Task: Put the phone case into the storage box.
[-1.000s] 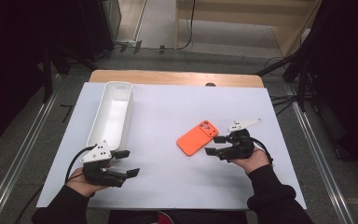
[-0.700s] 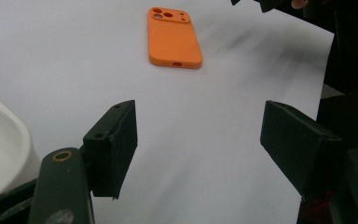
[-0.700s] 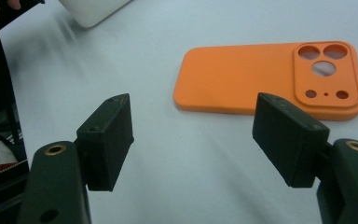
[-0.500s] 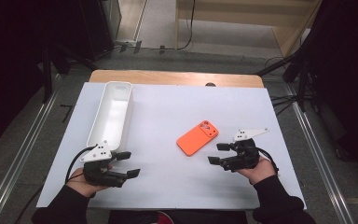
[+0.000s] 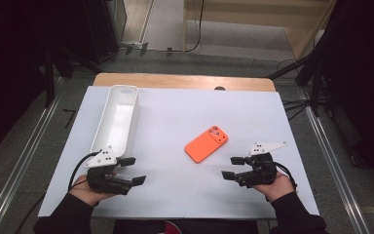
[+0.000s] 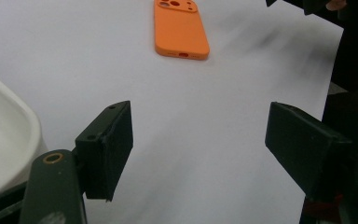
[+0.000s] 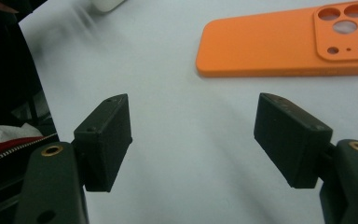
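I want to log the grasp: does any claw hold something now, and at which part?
Nothing is held. The left claw and the right claw stand open over the table, apart from the orange phone case.

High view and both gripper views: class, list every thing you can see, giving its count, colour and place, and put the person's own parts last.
Phone case: one, orange, camera cut-outs up, lying flat right of the table's centre, apart from both grippers.
Tray: one, white, long and narrow, empty, on the left part of the table.
Table cover: one, white, over the wooden table.
Left gripper: one, black, near the table's front left, beside the tray's near end, jaws apart, nothing between them.
Right gripper: one, black, front right, below the phone case, jaws apart, empty.
Sleeves: two, dark, at the bottom edge.
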Available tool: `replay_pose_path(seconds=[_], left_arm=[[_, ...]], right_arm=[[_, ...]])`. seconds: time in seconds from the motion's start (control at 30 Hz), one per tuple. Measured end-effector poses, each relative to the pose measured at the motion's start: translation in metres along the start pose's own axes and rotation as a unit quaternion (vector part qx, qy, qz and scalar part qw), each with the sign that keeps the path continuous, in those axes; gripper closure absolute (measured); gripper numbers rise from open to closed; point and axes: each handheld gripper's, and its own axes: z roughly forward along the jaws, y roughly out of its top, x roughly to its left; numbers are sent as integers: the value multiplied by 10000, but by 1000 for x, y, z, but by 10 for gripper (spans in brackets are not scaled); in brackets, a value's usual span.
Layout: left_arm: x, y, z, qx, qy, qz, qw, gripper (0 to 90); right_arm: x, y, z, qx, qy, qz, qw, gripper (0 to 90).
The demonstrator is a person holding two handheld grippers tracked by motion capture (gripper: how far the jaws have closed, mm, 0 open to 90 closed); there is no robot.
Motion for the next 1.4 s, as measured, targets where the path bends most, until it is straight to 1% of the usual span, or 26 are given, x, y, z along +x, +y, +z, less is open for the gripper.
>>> replay_pose_path(seconds=[0.2,0.27,0.37,0.5,0.63,0.7,0.73,0.77,0.83,0.93,1.0,1.1,1.2,1.3,1.4], left_arm=[[1,1,0,-17,16,3,10000,236],[1,1,1,-15,26,-7,10000,236],[1,1,2,-4,43,31,10000,237],[2,1,3,-20,42,2,10000,237],[3,1,4,-5,46,-13,10000,237],[3,2,4,-4,35,-41,10000,237],[3,2,5,-6,38,-95,9999,237],[3,3,5,32,-7,-214,9998,236],[2,6,6,76,-21,-279,9996,236],[0,9,7,92,-14,-214,9997,235],[0,12,8,90,-28,-219,9997,207],[0,17,11,97,45,-238,9997,207],[0,22,12,31,37,-299,9995,206],[-1,26,13,40,54,-269,9996,181],[-2,29,15,75,71,-230,9997,181]], right_arm=[[1,-9,-6,-24,5,90,10000,258],[2,-11,-7,-28,3,92,10000,256],[2,-15,-9,-54,9,72,10000,251],[4,-21,-12,-53,16,96,9999,248],[4,-21,-9,-40,48,91,9999,248],[3,-20,-5,11,63,64,10000,248],[3,-20,-5,11,63,64,10000,248],[3,-20,-5,17,78,71,9999,248],[4,-20,-4,-1,82,60,9999,248],[3,-20,-3,34,71,67,9999,248],[3,-20,-3,42,68,72,9999,248],[2,-20,-2,68,66,74,9999,248],[2,-20,-1,102,86,90,9999,248],[2,-20,0,120,92,89,9998,248],[1,-20,0,136,95,110,9998,248]])
